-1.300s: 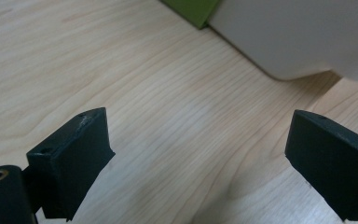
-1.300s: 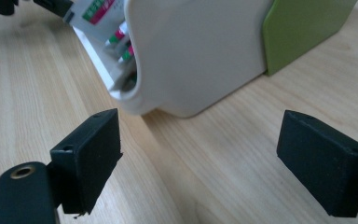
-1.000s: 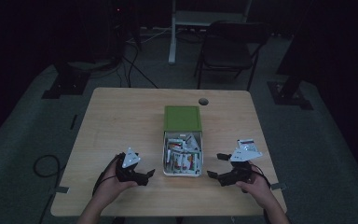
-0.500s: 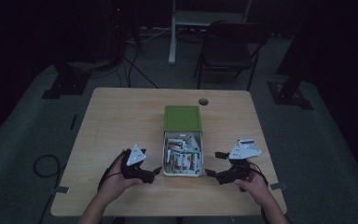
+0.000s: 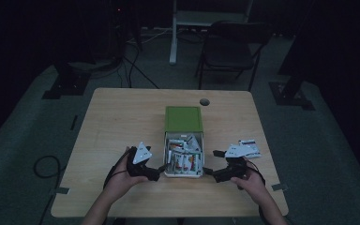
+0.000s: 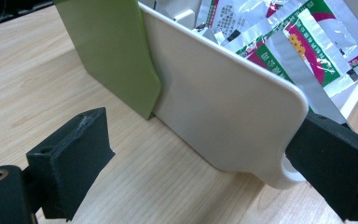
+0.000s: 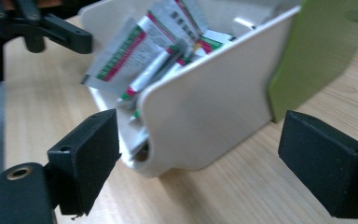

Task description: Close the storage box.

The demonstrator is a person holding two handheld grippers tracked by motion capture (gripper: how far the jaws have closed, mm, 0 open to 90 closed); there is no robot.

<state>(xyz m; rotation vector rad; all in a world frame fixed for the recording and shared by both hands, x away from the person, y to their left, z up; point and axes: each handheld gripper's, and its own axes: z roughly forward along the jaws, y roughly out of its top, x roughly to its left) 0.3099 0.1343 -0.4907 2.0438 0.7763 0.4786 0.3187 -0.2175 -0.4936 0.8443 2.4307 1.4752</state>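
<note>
White plastic box (image 5: 183,159) with its sliding green lid (image 5: 183,118) pushed back stands on the light wooden worktop (image 5: 117,117), near the front edge and roughly midway between the two grippers. From the high view the box reads as a small open tray packed with foil sachets (image 5: 183,157), the green lid covering its far half; detail there is dim and small. The left gripper view brings out what the high view cannot: the box's smooth white side wall (image 6: 223,107) with a rounded corner, the green lid (image 6: 107,51) overlapping it along a curved edge, and silver sachets (image 6: 289,42) printed in green, red and white standing above the rim. The right gripper view shows the opposite wall (image 7: 209,107), somewhat blurred, with sachets (image 7: 144,56) leaning out over the near end.

The left gripper (image 5: 155,172) lies close to the box's left front corner, jaws spread wide; one jaw seems to touch the wall by the corner, though that is hard to settle. The right gripper (image 5: 209,172) sits just off the right front corner, jaws likewise wide apart, holding nothing.
</note>
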